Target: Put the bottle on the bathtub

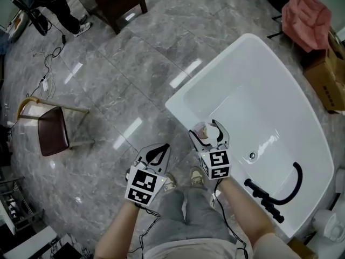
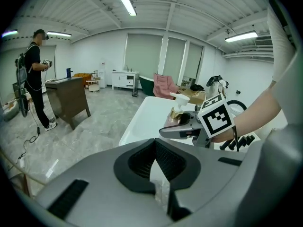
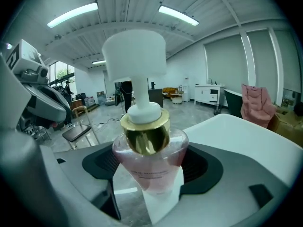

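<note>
Bottle (image 3: 149, 162): clear pump dispenser with pink liquid and a gold collar. I judge it rigid, smooth and moderately heavy, best gripped low on the body. My right tool (image 1: 208, 135) is clamped there and holds it upright. My left tool (image 1: 154, 155) hangs alongside, closed and empty. The bottle is at the near rim of the bathtub (image 1: 180, 102); whether it touches, I cannot tell.

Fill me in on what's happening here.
A person stands beside a white bathtub with a gripper in each hand. The right gripper is shut on a pump bottle of pink liquid and holds it upright at the tub's near rim. Whether the bottle touches the rim can't be told. The left gripper is shut on nothing and hangs over the floor beside it.
</note>
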